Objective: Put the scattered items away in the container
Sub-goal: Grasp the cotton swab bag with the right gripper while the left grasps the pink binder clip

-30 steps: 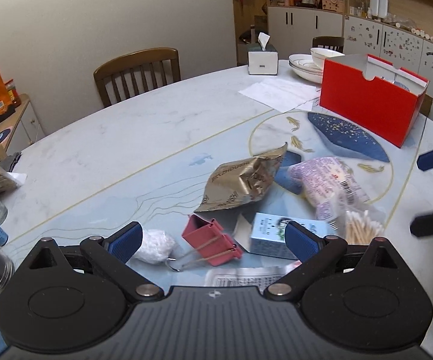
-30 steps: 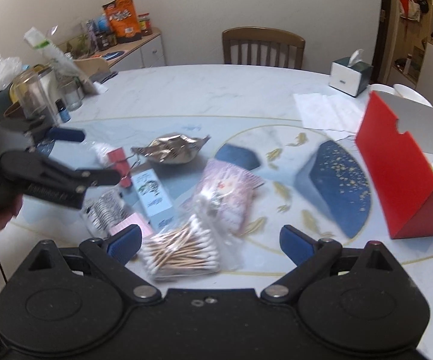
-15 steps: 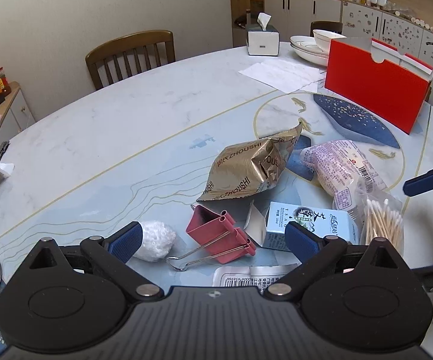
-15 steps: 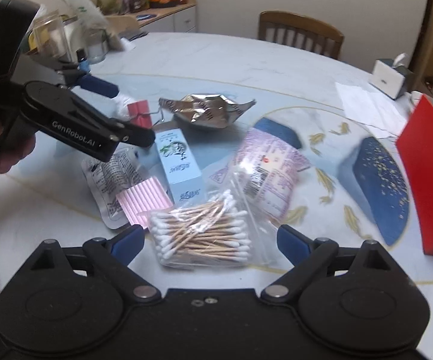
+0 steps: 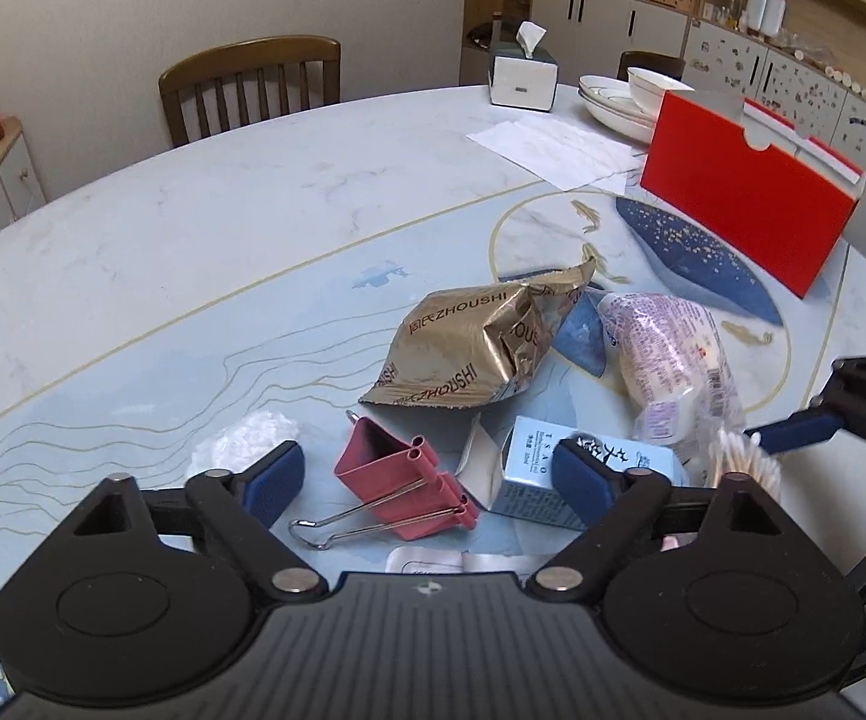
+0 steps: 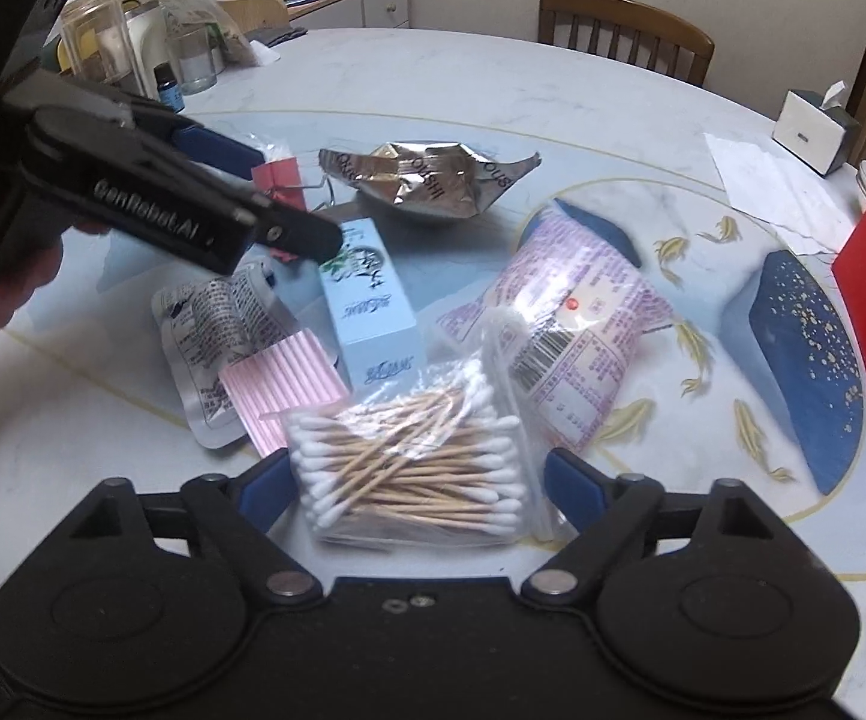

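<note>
The left gripper point(image 5: 427, 474) stands wide, its jaws having just been closing, with the pink clip point(image 5: 400, 489) between the pads; neither pad presses it. The right gripper point(image 6: 415, 480) is likewise wide and has just been closing, straddling the swab bag point(image 6: 415, 468); its pads stand just beside the bag's sides, with no squeeze visible.

Loose items, one of each: a gold packet point(image 5: 475, 348) at 12 o'clock from the clip, a blue carton point(image 5: 529, 474) at 3 o'clock of it, a white wad point(image 5: 241, 438) at 9 o'clock, a lilac pouch point(image 5: 667, 354) at 2 o'clock. In the right view, one pink strip pack point(image 6: 283, 384) and one printed sachet point(image 6: 217, 324) lie at 10 o'clock from the swabs, both touching the carton's side.

The red box point(image 5: 745, 192), the container, stands upright at 1 o'clock in the left view, well apart from the heap, near the table's point(image 5: 193, 228) far right edge. Bare tabletop runs from 9 to 12 o'clock. One chair point(image 5: 253, 84), one tissue box point(image 5: 523, 78), paper sheets point(image 5: 553, 150) and stacked bowls point(image 5: 625, 96) sit beyond.
</note>
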Tool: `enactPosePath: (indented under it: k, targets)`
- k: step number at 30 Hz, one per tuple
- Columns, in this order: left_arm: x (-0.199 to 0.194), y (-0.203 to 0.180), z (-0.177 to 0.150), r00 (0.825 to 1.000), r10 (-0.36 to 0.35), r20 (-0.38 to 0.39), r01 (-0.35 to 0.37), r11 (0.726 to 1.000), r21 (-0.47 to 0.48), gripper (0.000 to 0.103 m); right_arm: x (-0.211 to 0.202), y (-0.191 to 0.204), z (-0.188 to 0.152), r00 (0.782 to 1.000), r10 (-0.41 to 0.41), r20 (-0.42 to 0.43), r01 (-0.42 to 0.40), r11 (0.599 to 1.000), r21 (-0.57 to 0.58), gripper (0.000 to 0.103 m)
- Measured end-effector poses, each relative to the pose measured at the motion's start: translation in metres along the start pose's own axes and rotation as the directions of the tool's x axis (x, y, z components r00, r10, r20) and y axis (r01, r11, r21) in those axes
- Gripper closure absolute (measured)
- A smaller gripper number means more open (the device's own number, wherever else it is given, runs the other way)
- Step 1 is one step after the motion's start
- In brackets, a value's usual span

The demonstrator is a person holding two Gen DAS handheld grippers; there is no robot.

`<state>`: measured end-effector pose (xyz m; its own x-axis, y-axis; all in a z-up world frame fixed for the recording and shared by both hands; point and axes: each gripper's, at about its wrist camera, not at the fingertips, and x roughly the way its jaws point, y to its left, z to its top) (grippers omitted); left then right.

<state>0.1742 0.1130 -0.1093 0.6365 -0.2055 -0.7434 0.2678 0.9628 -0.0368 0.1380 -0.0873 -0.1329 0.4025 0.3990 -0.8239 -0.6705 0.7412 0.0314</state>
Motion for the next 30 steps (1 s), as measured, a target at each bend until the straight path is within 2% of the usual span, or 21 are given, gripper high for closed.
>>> enactPosePath:
  k: [4,9,13,17,19,30]
  targets:
    - [0.000,0.000,0.001,1.000,-0.026,0.002,0.026,1.000,-0.010,0.028,0.000,-0.001,0.001,1.000,0.004,0.003,-0.004,1.000,0.006,0.022]
    - [-0.001,0.003,0.001,0.999,-0.039,0.003,0.039,0.999,-0.029,0.035,-0.002,-0.002,0.002,1.000,0.005,0.002,-0.005,1.000,0.008,0.026]
    - [-0.002,0.009,0.001,0.998,-0.057,0.002,0.057,0.996,-0.064,0.051,-0.003,-0.003,0.002,1.000,0.004,0.002,-0.004,1.000,0.009,0.029]
    - [-0.005,0.012,-0.001,0.998,-0.064,0.001,0.064,0.995,-0.082,0.062,-0.009,-0.005,0.001,1.000,0.007,0.016,-0.008,1.000,0.024,0.030]
    - [-0.006,0.012,-0.002,0.998,-0.068,0.004,0.069,0.994,-0.090,0.072,-0.012,-0.006,0.000,1.000,0.005,0.021,-0.006,0.999,0.032,0.030]
    - [-0.022,0.008,-0.006,0.999,-0.054,-0.001,0.053,0.989,-0.139,0.072,-0.039,-0.013,-0.004,0.998,0.017,0.063,-0.023,0.995,0.099,0.031]
